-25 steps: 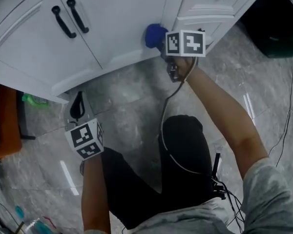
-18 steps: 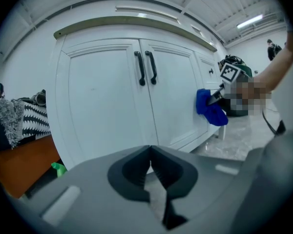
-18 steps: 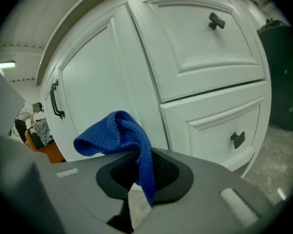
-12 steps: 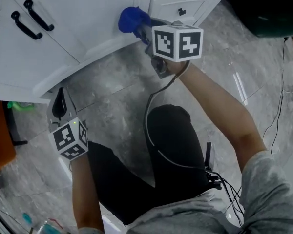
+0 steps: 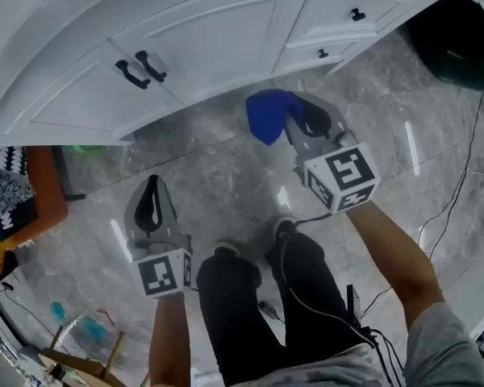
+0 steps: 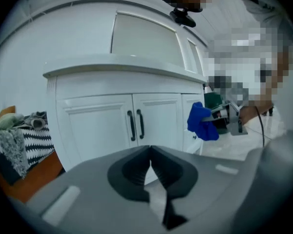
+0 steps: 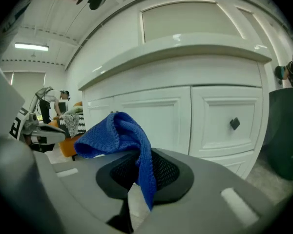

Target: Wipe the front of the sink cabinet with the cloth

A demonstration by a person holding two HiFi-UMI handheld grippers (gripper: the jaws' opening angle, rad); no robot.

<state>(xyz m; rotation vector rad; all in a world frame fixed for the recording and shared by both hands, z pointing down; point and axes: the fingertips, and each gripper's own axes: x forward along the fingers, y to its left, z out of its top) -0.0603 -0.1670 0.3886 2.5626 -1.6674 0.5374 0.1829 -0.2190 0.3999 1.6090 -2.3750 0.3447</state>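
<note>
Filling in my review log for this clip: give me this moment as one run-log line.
right gripper: shut on blue cloth | left gripper: shut, empty | blue cloth: apart from sink cabinet front, over floor | wiping contact: none

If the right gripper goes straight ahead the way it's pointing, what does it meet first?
Probably the cabinet front, about where door meets drawer, the held cloth touching first.

You have bare floor (image 5: 218, 168) between you and the sink cabinet (image 5: 226, 31) front. Black door handles (image 5: 141, 69) stick out mid-front. Orange seat (image 5: 48, 196) crowds its left end, dark bin (image 5: 460, 47) its right.
</note>
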